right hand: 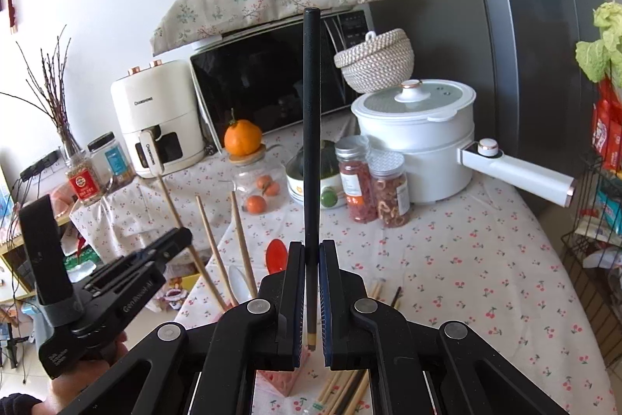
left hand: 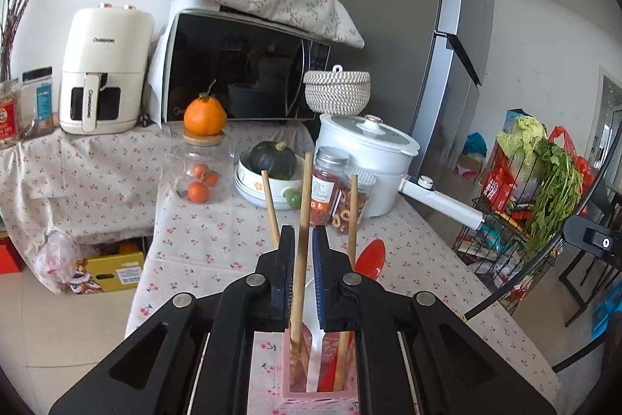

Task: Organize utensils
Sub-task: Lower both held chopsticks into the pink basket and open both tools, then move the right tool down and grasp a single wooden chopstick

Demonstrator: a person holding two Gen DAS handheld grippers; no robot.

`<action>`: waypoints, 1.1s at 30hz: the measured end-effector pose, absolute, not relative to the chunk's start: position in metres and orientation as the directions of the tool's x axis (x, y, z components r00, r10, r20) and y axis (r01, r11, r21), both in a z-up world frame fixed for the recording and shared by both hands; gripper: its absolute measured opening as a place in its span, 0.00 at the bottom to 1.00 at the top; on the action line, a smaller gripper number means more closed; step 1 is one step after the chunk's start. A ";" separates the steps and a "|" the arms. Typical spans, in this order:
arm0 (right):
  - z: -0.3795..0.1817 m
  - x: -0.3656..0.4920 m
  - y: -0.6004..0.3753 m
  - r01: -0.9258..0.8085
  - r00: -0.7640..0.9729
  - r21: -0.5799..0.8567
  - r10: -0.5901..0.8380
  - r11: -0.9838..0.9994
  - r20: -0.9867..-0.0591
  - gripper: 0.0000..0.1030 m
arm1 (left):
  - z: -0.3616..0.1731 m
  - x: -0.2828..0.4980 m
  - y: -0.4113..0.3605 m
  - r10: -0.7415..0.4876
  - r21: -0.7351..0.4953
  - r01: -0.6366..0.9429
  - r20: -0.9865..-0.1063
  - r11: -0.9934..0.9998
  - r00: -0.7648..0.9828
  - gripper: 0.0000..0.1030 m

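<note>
Left gripper (left hand: pixel 303 240) above pink holder (left hand: pixel 289 382), jaws apart around a wooden chopstick (left hand: pixel 301 236) standing in it, pads not visibly pressing. Also in holder: more wooden chopsticks, white spoon (left hand: pixel 313 337), red spoon (left hand: pixel 369 257). Right gripper (right hand: pixel 311 255) clamped on a black chopstick (right hand: pixel 311 127), upright, lower tip between the pads. Loose chopsticks (right hand: pixel 344 393) lying on cherry-print cloth (right hand: pixel 466 279) just beside holder. Behind: jars (right hand: pixel 373 181), white pot (right hand: pixel 420 139), microwave (right hand: pixel 268 76).

Both wrist views face microwave (left hand: pixel 241 65), close
</note>
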State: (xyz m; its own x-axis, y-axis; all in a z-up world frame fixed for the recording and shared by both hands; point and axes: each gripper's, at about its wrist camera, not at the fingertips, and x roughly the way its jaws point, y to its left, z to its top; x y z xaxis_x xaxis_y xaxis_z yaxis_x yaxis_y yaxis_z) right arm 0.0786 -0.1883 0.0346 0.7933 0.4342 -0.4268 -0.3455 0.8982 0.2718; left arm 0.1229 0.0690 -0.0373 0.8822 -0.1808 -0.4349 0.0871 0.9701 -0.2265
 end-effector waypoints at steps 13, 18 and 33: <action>0.037 0.085 -0.143 -0.429 0.739 0.303 0.523 0.851 -0.425 0.05 | -0.045 0.093 0.084 -0.133 -0.166 0.023 -0.690 0.986 0.712 0.91; 0.017 0.101 -0.114 -0.439 0.686 0.303 0.533 0.846 -0.496 0.05 | -0.060 0.090 0.097 -0.132 -0.179 -0.004 -0.735 0.984 0.665 0.91; -0.002 0.123 -0.106 -0.433 0.652 0.383 0.577 0.816 -0.493 0.44 | -0.068 0.092 0.100 -0.164 -0.224 -0.017 -0.764 0.975 0.624 0.91</action>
